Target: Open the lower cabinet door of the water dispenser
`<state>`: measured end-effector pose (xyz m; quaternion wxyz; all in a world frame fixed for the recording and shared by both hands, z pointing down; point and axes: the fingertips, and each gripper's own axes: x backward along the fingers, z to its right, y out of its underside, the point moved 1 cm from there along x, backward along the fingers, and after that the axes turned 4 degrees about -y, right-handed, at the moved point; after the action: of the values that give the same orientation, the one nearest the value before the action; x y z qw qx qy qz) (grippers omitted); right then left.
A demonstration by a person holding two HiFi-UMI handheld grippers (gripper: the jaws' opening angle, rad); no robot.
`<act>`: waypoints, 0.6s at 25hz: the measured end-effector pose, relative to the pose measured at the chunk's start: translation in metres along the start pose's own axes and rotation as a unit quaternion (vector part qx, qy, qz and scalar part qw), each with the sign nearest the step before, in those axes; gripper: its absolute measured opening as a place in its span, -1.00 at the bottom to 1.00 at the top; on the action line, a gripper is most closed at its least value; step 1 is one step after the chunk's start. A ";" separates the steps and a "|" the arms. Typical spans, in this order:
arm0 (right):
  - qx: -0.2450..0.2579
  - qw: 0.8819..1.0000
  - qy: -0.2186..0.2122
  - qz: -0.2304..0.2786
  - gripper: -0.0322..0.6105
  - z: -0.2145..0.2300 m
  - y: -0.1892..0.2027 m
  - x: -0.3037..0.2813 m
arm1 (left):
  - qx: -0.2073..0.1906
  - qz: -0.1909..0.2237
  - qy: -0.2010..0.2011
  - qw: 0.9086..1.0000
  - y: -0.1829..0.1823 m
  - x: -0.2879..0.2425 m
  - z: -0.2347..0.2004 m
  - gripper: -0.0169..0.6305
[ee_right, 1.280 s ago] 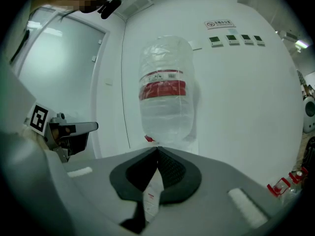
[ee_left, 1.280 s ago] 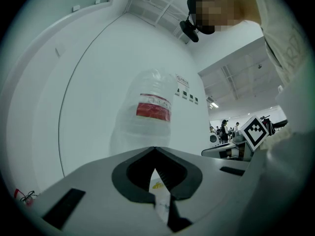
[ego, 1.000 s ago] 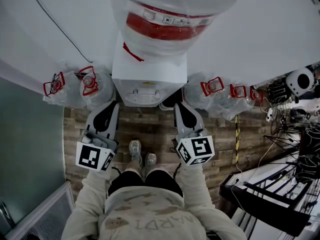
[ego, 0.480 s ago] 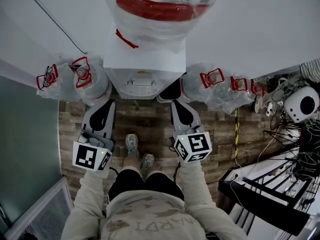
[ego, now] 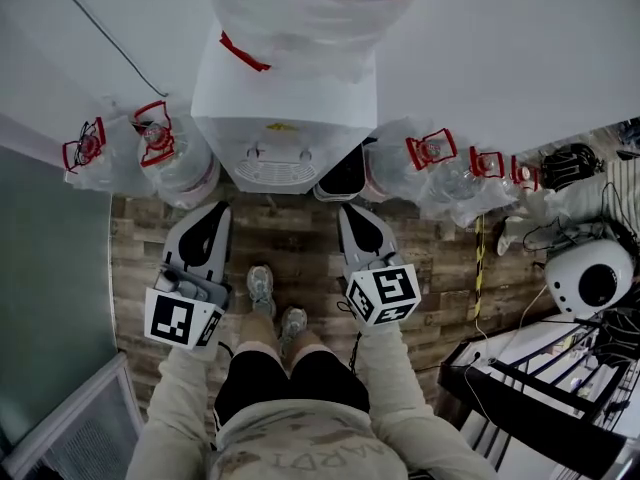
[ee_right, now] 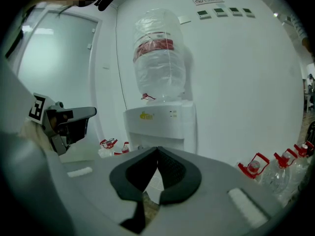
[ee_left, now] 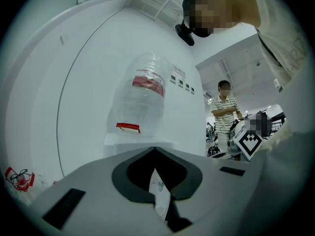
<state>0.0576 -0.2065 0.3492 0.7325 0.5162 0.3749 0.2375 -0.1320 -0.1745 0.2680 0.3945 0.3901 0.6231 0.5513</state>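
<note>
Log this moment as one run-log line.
left claw: shut, empty | right claw: shut, empty | white box-shaped water dispenser: ahead of both claws, untouched

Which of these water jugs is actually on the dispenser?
The large red-banded jug upended atop the white dispenser; the other jugs stand on the floor beside it.
</note>
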 end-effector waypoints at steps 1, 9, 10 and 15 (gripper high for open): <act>-0.002 1.000 0.000 -0.001 -0.87 0.002 0.007 -0.001 | 0.001 -0.001 0.000 1.000 0.005 0.000 0.001 -0.94; -0.007 1.000 -0.001 -0.009 -0.87 0.020 0.069 -0.033 | -0.005 -0.005 0.004 1.000 0.062 -0.010 -0.009 -0.94; -0.007 1.000 -0.001 -0.010 -0.87 0.022 0.077 -0.037 | -0.006 -0.004 0.005 1.000 0.070 -0.012 -0.010 -0.94; -0.008 1.000 0.002 -0.006 -0.86 0.040 0.116 -0.058 | -0.012 -0.002 0.006 1.000 0.110 -0.024 -0.018 -0.94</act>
<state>0.0589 -0.2309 0.4826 0.7373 0.5079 0.3772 0.2370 -0.1335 -0.1943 0.3802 0.3966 0.3802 0.6195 0.5607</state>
